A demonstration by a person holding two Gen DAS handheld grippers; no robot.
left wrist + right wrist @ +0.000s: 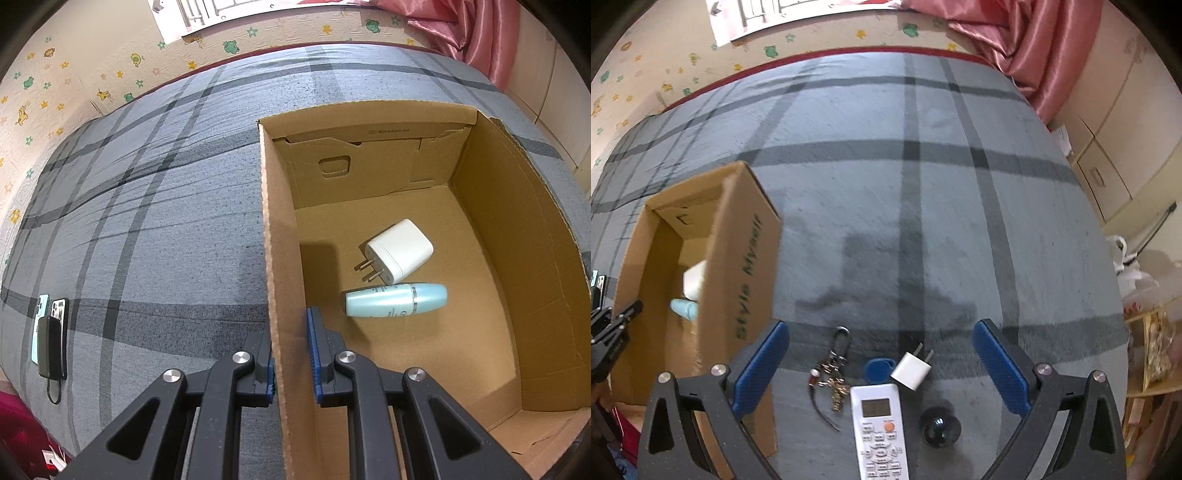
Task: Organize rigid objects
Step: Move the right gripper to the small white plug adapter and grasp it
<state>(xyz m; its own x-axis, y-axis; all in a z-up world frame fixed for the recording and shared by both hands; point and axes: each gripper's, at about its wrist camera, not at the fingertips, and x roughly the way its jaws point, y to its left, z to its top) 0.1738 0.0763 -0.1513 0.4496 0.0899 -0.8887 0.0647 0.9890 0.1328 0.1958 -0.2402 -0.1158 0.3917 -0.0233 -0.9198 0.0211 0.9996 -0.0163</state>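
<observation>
Both wrist views steeply down, close over bed; share cardboard box (280,258).

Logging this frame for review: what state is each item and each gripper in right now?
Cardboard box: open-topped, on the bed.
White charger: lying inside the box.
Teal bottle: on its side inside the box.
Left gripper: jaws clamped on the box wall.
Right gripper: jaws wide open, empty.
Remote, keys, small white plug, blue tag, dark ball: loose on the bed.

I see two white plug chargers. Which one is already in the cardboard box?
The bigger white charger, lying beside the teal bottle inside the cardboard box. The smaller charger lies on the bedspread by the remote.
</observation>
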